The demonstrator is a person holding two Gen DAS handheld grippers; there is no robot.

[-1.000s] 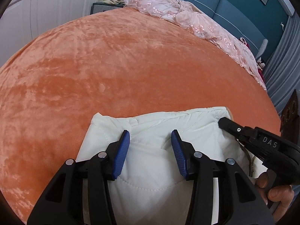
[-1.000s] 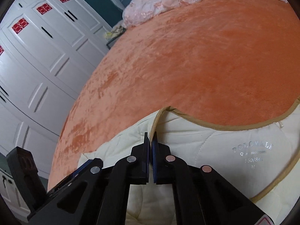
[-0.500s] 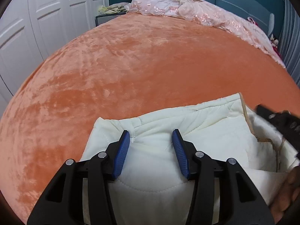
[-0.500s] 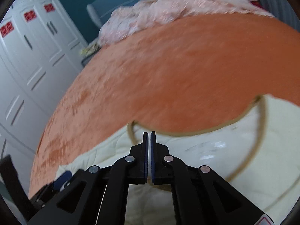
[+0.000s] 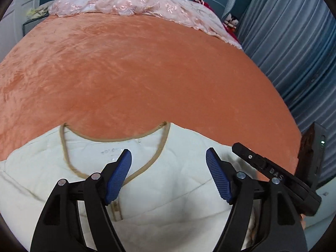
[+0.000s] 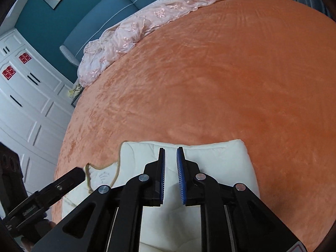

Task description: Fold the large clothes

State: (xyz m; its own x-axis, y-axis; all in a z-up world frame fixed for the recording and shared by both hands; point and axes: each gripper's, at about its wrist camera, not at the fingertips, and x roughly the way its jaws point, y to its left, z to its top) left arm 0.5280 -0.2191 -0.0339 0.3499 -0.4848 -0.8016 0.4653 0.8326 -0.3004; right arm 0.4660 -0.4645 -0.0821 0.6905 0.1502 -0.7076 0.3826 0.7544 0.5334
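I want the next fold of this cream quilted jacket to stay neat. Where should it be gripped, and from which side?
Judging by how the cream jacket lies flat on the orange blanket, grip its far edge beside the tan-trimmed neckline, coming from the near side: that edge is free and thin enough for the jaws.

Both grippers now released from jacket (image 5: 172, 180).

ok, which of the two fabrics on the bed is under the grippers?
The cream quilted garment with tan neckline trim, at the bed's near edge. The pink lacy cloth lies bunched at the far end by the headboard.
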